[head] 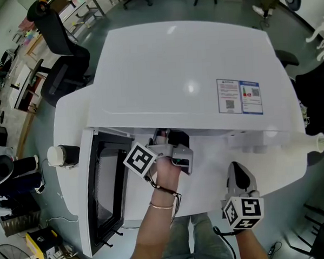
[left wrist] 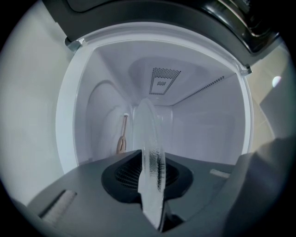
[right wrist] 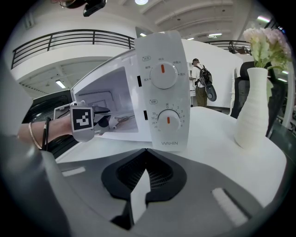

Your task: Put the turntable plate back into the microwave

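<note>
The left claw [head: 163,137] has a pale grey housing and a marker cube [head: 140,159] with black-and-white squares. The right claw [head: 236,170] carries a second cube [head: 244,212], with a black cable [head: 221,234] trailing below. Their jaws are dark grey with ribbed black hollows. The left wrist wears a thin bangle [head: 161,206] and a dark cord [head: 166,191].

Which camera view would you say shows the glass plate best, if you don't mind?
The left gripper view: the plate is seen edge-on, clamped between the fingers of the left gripper, reaching into the microwave cavity. The head view hides it beneath the microwave's top; the right gripper view shows only the left gripper at the opening.
</note>
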